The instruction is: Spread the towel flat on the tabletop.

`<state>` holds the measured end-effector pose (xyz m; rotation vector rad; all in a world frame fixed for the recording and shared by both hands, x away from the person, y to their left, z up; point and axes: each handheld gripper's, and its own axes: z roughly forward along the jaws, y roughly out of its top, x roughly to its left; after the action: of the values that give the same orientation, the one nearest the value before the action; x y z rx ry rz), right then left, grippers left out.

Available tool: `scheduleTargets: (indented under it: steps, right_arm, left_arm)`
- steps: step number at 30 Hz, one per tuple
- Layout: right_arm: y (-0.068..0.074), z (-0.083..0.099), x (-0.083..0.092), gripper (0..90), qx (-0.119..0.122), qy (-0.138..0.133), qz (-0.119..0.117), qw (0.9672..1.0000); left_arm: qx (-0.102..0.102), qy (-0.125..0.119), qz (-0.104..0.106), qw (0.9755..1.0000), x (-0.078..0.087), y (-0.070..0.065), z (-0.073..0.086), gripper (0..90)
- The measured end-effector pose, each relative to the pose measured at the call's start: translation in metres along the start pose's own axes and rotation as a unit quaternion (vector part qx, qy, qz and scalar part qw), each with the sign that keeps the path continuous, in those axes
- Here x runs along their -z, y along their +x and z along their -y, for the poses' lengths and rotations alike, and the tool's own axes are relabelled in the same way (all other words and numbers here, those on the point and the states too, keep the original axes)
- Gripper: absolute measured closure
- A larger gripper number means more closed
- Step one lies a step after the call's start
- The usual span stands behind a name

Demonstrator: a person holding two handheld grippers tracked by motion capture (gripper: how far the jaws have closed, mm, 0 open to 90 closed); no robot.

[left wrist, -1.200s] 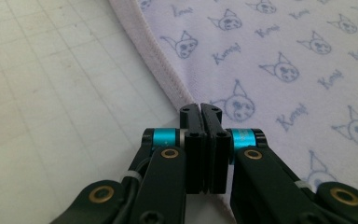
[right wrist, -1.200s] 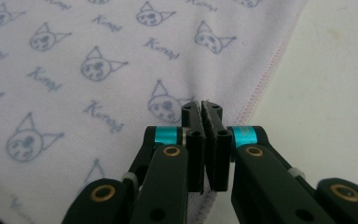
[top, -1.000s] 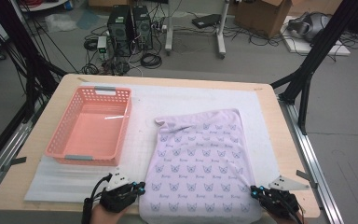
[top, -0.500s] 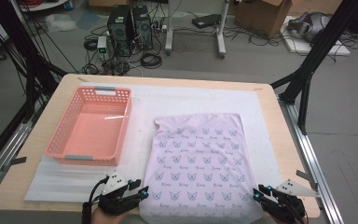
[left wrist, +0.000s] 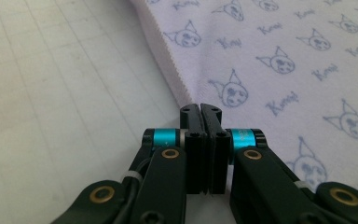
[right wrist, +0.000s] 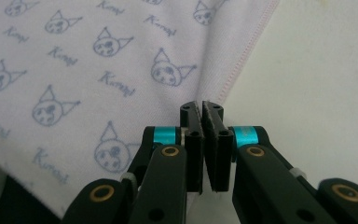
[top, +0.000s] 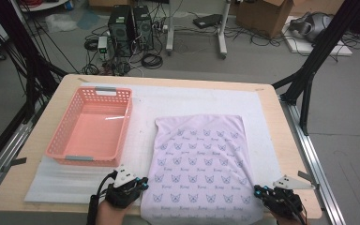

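Cables, computer towers and a cardboard box crowd the floor beyond the wooden table (top: 281, 126), whose top is covered by a white foam mat (top: 168, 101). On the mat's right half lies the lilac cloth (top: 201, 168) with its small cat-face print — spread flat, long axis running from the person's edge toward the far side, its near hem hanging just over the table's front edge. Its far hem ends about mid-table, leaving bare mat beyond it and a strip of bare mat on its right. Compared with a second ago the cloth is smoother and squarer: the rumpled, slanted far edge now lies straight and the side edges run nearly parallel. A pink basket (top: 91, 124) stands to the left of the cloth, apart from it, with a band of mat between.

At the near left corner of the cloth sits the left gripper (left wrist: 200, 112), jaws pressed together just at the cloth's hem, nothing visibly between them. The right gripper (right wrist: 201, 109) sits at the near right corner, jaws likewise pressed together at the stitched side hem — both have just been closing after a brief opening.
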<state>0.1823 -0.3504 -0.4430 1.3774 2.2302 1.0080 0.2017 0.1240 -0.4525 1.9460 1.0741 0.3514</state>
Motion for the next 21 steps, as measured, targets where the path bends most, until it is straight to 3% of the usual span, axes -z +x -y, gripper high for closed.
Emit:
scheduleTargets:
  steps: [2,5,8,11,15,18,21]
  right_arm:
    - [0.001,0.004,0.006,87.3,0.008,0.006,-0.006,0.9999]
    - [0.0,0.008,0.014,87.2,0.009,0.015,-0.021,0.9996]
    - [-0.001,0.006,0.014,81.2,0.012,0.012,-0.028,0.9995]
    - [-0.006,-0.001,0.012,74.5,0.004,-0.009,-0.024,0.9997]
    - [-0.012,-0.013,0.005,73.8,0.002,-0.025,-0.022,0.9994]
    - [-0.014,-0.022,-0.002,73.5,0.006,-0.03,-0.022,0.9993]
    - [-0.018,-0.032,-0.009,70.6,0.012,-0.042,-0.019,0.9988]
  left_arm:
    - [0.013,0.003,0.014,0.9998,0.006,0.002,0.005,88.0]
    - [0.014,0.007,0.029,0.9994,0.012,0.002,0.009,86.7]
    - [0.019,-0.006,0.032,0.9993,0.011,0.007,0.003,67.4]
    - [0.022,-0.038,0.04,0.9982,0.004,0.011,-0.011,56.9]
    - [0.001,-0.062,0.069,0.9957,-0.01,0.018,-0.03,51.1]
    - [-0.008,-0.069,0.077,0.9946,-0.022,0.025,-0.045,48.6]
    - [-0.008,-0.066,0.075,0.995,-0.037,0.031,-0.06,48.1]
